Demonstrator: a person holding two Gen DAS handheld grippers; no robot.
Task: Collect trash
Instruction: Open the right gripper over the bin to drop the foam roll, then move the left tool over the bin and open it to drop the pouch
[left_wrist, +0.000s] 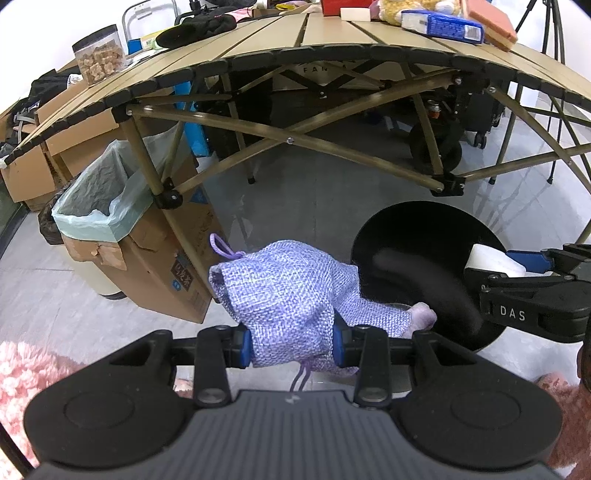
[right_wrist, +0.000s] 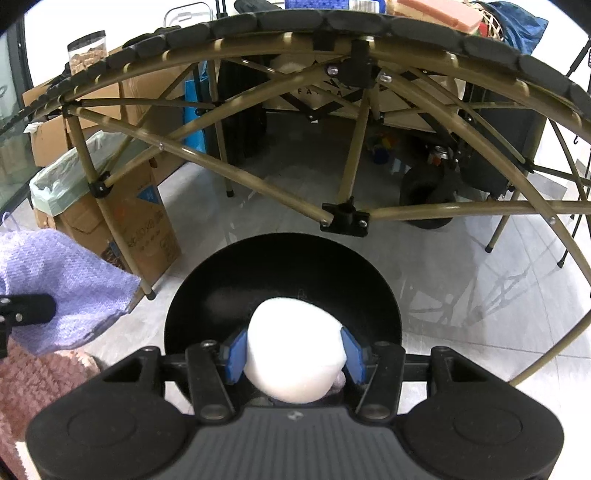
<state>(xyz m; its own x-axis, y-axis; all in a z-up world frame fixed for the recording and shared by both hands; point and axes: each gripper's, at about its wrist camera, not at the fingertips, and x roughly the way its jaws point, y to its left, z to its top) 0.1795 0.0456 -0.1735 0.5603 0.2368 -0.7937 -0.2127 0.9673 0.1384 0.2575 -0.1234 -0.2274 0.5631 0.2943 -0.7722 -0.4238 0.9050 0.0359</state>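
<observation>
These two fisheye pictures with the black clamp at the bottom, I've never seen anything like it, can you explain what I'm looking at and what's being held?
There is no robot here. A person holds a two-finger gripper in each hand, and each gripper has a camera looking forward along its fingers, so the black body at the bottom of each picture is the tool itself.

The left wrist view shows the left gripper clamped on a purple woven drawstring pouch. The right wrist view shows the right gripper clamped on a white rounded object; I cannot tell what it is.

Both hang above a round black bin standing on the grey floor, in front of a folding table. To the left stands a cardboard box with a pale green liner.
</observation>
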